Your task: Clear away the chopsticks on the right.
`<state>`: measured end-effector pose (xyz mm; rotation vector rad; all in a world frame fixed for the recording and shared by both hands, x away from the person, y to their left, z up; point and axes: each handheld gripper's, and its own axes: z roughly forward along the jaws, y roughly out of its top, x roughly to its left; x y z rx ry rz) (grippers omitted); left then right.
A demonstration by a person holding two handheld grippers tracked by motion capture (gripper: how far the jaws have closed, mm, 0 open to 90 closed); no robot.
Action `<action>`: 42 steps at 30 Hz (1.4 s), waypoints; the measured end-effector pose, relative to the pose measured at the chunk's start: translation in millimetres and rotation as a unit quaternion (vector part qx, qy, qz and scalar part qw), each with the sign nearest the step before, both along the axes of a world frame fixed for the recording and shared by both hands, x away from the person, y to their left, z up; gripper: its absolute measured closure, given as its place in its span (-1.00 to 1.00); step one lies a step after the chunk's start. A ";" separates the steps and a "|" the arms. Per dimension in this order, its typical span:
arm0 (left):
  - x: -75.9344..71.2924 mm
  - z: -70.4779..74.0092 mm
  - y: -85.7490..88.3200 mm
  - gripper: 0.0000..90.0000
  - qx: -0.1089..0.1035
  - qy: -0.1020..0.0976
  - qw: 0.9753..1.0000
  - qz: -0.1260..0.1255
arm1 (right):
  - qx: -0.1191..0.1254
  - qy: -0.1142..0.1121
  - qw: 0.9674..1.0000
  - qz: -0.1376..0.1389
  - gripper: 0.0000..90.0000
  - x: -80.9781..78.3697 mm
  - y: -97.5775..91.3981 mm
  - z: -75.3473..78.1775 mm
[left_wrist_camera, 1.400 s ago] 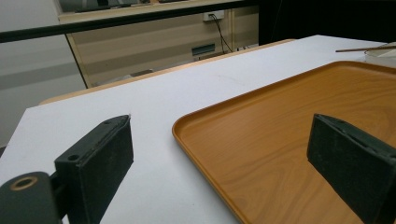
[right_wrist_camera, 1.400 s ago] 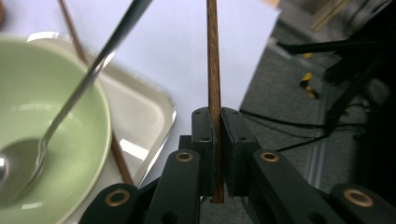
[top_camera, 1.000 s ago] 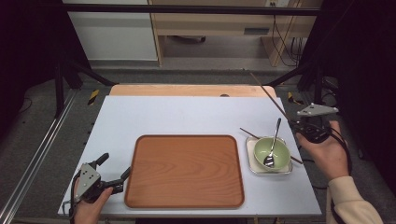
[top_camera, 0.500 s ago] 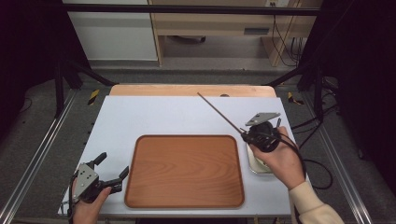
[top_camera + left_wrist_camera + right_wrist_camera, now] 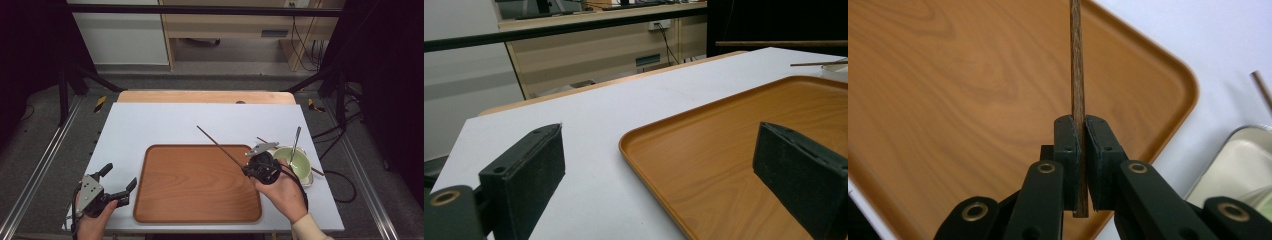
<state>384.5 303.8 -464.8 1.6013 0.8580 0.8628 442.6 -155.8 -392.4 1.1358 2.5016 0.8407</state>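
Note:
A brown wooden tray (image 5: 197, 195) lies in the middle of the white table (image 5: 165, 125). My right gripper (image 5: 250, 169) hovers over the tray's right edge, shut on a dark wooden chopstick (image 5: 220, 145) that points to the far left. In the right gripper view the chopstick (image 5: 1077, 75) is pinched between the pads of the gripper (image 5: 1082, 122), above the tray (image 5: 948, 100). My left gripper (image 5: 120, 182) rests at the table's front left corner, open and holding nothing. In the left gripper view its fingers (image 5: 524, 170) straddle the tray's near corner (image 5: 734, 145).
A green bowl (image 5: 299, 161) with a metal spoon (image 5: 296, 140) in it stands just right of the tray. A second chopstick (image 5: 261, 139) lies beside it on the table. A wooden strip (image 5: 205, 96) runs along the table's far edge.
My right gripper has carried the chopstick from the right of the bowl leftward and toward the front, over the tray's right edge. The left gripper has stayed put.

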 end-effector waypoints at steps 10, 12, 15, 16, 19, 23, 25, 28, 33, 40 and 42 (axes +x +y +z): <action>-0.9 1.7 0.8 -0.86 -0.012 -0.005 1.000 0.000 | 0.013 0.015 1.000 -0.007 0.88 -26.8 0.7 -13.1; -0.6 1.1 1.5 -0.87 -0.011 -0.002 1.000 0.001 | 0.015 0.021 1.000 -0.010 0.88 -31.8 0.7 -17.3; -0.9 1.6 1.6 -0.87 -0.014 -0.004 1.000 0.001 | 0.014 0.032 0.999 -0.012 0.88 -37.7 0.2 -23.5; -0.9 1.8 2.0 -0.87 -0.011 -0.004 1.000 0.001 | 0.014 0.040 0.999 -0.015 0.88 -39.5 0.2 -24.8; -0.9 1.6 1.8 -0.87 -0.015 -0.004 1.000 0.001 | 0.021 0.047 0.998 -0.027 0.88 -42.6 -1.0 -30.2; -0.4 1.2 2.6 -0.87 -0.013 -0.002 1.000 0.002 | 0.023 0.056 0.998 -0.033 0.88 -44.2 -3.4 -36.0; -0.6 1.0 2.0 -0.87 -0.014 -0.002 1.000 0.002 | 0.022 0.060 0.997 -0.034 0.88 -46.5 -4.8 -38.1; -0.5 1.2 1.2 -0.87 -0.011 -0.002 1.000 0.000 | 0.020 0.063 0.997 -0.042 0.88 -50.1 -6.8 -40.1; -0.5 0.9 0.3 -0.87 -0.011 -0.002 1.000 0.000 | 0.018 0.064 0.997 -0.044 0.88 -54.3 -12.1 -40.6; -1.2 1.6 -1.0 -0.87 -0.009 -0.004 1.000 -0.002 | 0.014 0.075 0.995 -0.063 0.88 -54.9 -11.1 -46.0; -0.9 1.8 -1.1 -0.87 -0.009 -0.004 1.000 -0.003 | 0.011 0.073 0.995 -0.063 0.88 -53.1 -10.1 -47.4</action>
